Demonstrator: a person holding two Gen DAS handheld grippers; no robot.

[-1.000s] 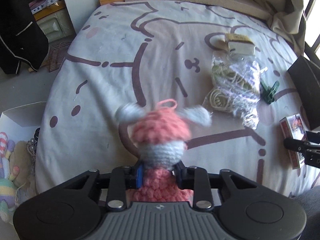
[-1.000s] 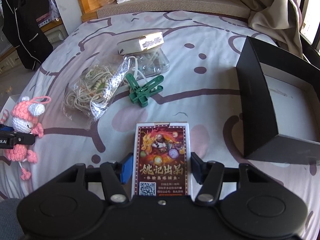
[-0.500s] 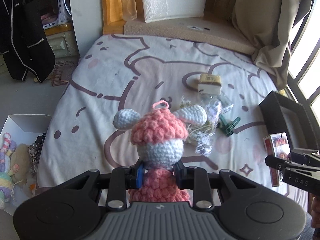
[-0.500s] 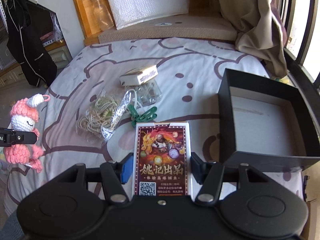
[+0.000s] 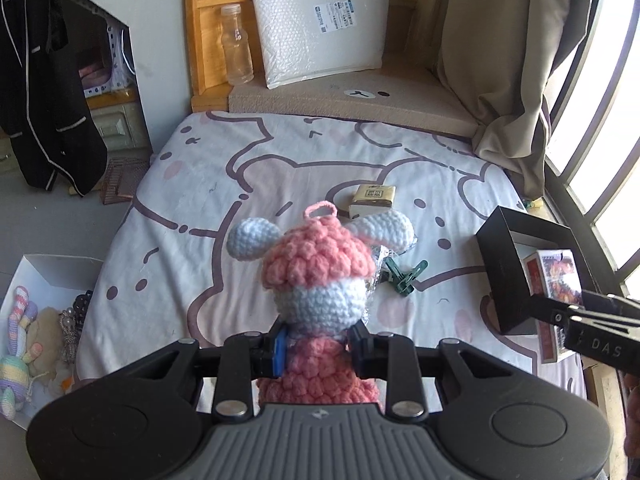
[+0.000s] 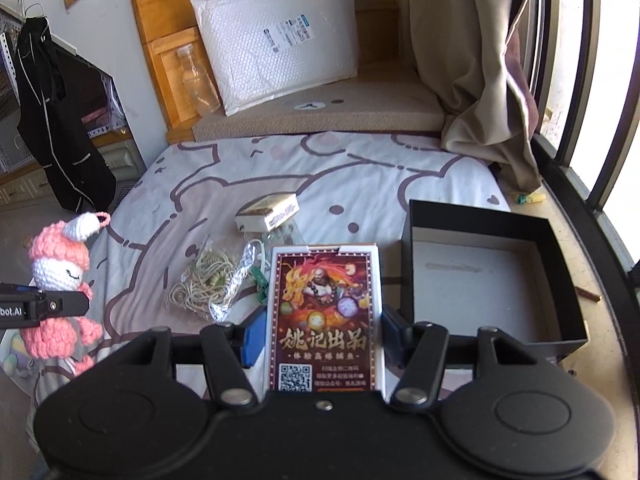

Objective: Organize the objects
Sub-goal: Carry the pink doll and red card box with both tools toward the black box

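My left gripper (image 5: 319, 346) is shut on a pink and white crochet doll (image 5: 320, 276) and holds it high above the bed; the doll also shows at the left of the right wrist view (image 6: 60, 280). My right gripper (image 6: 323, 332) is shut on a card box (image 6: 325, 320) with a red dragon picture, held above the bed beside an open black box (image 6: 488, 268). The card box also shows in the left wrist view (image 5: 554, 280), next to the black box (image 5: 504, 276).
On the bedsheet (image 6: 224, 184) lie a plastic bag of cord (image 6: 212, 280), a green clip (image 5: 404, 278) and a small tan box (image 6: 270, 210). A white box of toys (image 5: 32, 312) stands on the floor at the left. A bubble mailer (image 5: 316, 20) and a bottle (image 5: 238, 50) stand at the headboard.
Both grippers have risen well above the bed with their objects still held. The right gripper with the card box has come nearer the black box.
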